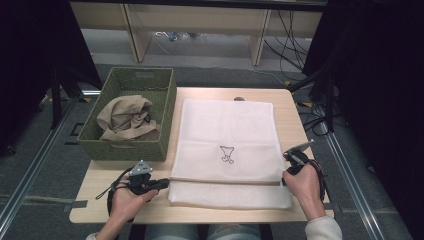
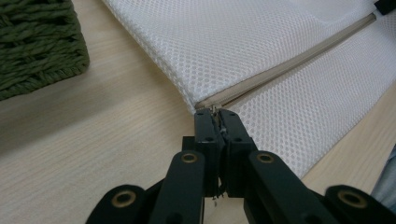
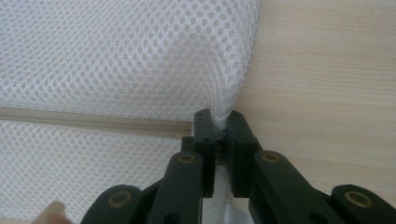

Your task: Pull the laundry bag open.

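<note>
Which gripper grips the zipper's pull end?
The left gripper, jaws shut on the white mesh laundry bag's zipper pull; the right gripper pinches bag fabric.

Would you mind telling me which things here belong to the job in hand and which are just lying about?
In the job:
- white mesh laundry bag
- its zip, pinched at one end by the left tongs
- right tongs, shut on the bag's mesh at the other end

Lying about:
- green woven basket
- beige cloth in the basket
</note>
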